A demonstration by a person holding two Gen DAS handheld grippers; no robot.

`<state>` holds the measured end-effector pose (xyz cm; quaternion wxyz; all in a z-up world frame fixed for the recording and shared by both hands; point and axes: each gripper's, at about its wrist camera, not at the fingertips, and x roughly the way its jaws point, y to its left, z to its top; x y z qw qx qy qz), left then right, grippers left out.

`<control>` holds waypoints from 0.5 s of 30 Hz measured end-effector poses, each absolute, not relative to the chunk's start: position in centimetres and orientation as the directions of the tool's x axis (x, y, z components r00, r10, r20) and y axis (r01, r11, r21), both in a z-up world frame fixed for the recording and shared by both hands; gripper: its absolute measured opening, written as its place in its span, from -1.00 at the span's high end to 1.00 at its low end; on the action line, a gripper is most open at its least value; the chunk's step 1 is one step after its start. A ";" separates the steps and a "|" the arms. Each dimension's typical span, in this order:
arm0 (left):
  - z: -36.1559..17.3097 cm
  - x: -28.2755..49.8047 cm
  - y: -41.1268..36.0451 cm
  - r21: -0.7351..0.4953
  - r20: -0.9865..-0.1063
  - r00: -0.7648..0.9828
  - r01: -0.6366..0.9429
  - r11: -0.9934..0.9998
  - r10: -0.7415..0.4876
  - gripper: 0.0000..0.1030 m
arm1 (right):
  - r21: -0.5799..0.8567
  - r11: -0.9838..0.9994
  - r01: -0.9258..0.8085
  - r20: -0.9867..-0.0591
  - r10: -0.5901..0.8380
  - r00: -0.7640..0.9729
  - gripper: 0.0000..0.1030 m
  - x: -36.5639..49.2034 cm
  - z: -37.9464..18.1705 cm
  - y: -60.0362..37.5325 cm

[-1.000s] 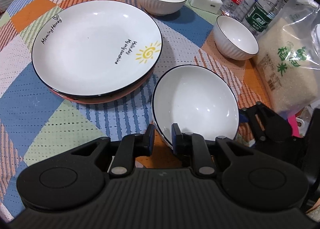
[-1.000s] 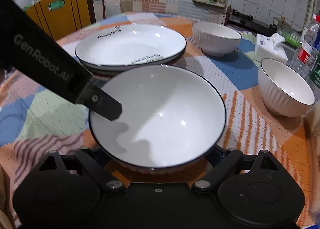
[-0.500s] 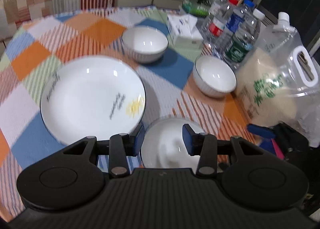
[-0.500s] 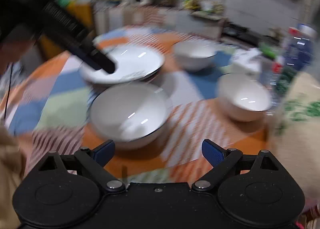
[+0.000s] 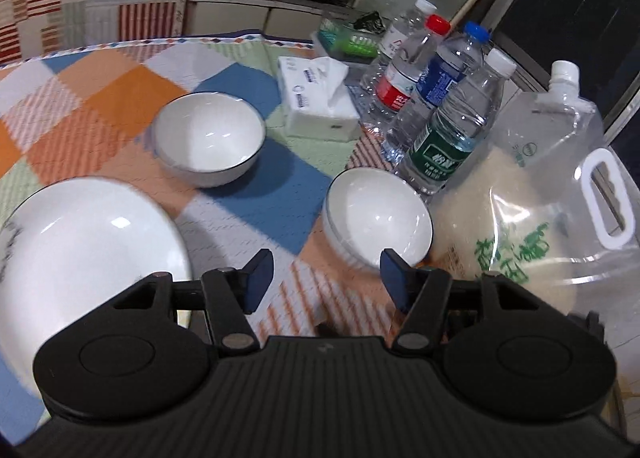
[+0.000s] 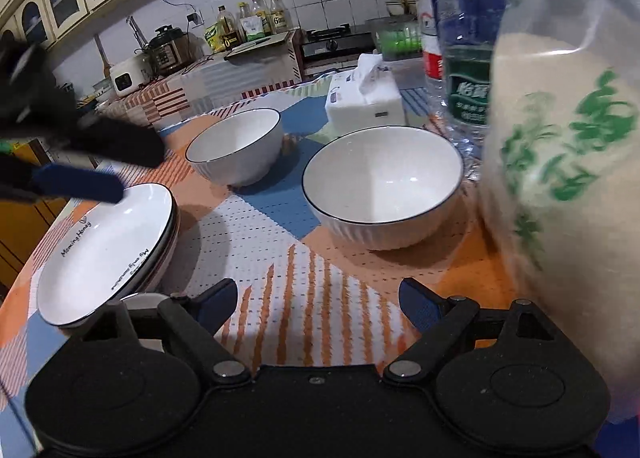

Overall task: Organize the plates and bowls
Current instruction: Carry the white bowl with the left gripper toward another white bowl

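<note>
A stack of white black-rimmed plates (image 6: pixel 104 254) sits at the left of the table; its top plate shows in the left wrist view (image 5: pixel 80 250). Two white ribbed bowls stand beyond: a far bowl (image 5: pixel 210 138) (image 6: pixel 236 146) and a near bowl (image 5: pixel 378 218) (image 6: pixel 382 186) next to the rice bag. My left gripper (image 5: pixel 326 274) is open and empty, held above the cloth between the plate and the near bowl; it shows at the left edge in the right wrist view (image 6: pixel 80 182). My right gripper (image 6: pixel 316 302) is open and empty, just short of the near bowl.
A clear bag of rice (image 5: pixel 540 194) (image 6: pixel 560 178) stands close on the right. Water bottles (image 5: pixel 452 130) and a tissue pack (image 5: pixel 316 98) (image 6: pixel 366 98) stand behind the bowls. The table carries a checked cloth (image 6: pixel 280 242).
Both grippers have pulled up and away from the shallow bowl they were at and swung right toward the two ribbed bowls. The left gripper has opened wide. The shallow bowl is out of view.
</note>
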<state>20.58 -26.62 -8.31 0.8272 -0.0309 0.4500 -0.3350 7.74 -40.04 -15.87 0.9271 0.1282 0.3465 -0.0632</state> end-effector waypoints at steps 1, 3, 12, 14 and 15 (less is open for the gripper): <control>-8.7 21.0 -27.5 -0.351 -0.726 0.367 0.529 0.773 -0.581 -0.13 | 0.186 0.959 0.215 -0.668 -0.037 0.744 -0.77 8.2 -16.2 -40.0; -9.6 21.8 -29.0 -0.348 -0.729 0.364 0.532 0.772 -0.579 -0.13 | 0.185 0.952 0.244 -0.678 -0.056 0.733 -0.77 8.9 -16.8 -40.2; -14.0 24.5 -33.2 -0.306 -0.775 0.360 0.505 0.807 -0.519 -0.03 | 0.117 0.950 0.290 -0.645 -0.150 0.750 -0.77 10.5 -18.2 -40.9; -14.6 24.8 -33.3 -0.321 -0.775 0.351 0.500 0.805 -0.526 0.02 | 0.078 0.956 0.284 -0.641 -0.170 0.748 -0.76 10.8 -18.6 -40.7; -14.8 24.9 -33.4 -0.320 -0.778 0.348 0.498 0.806 -0.524 0.07 | 0.054 0.957 0.284 -0.642 -0.184 0.744 -0.77 11.0 -18.8 -40.5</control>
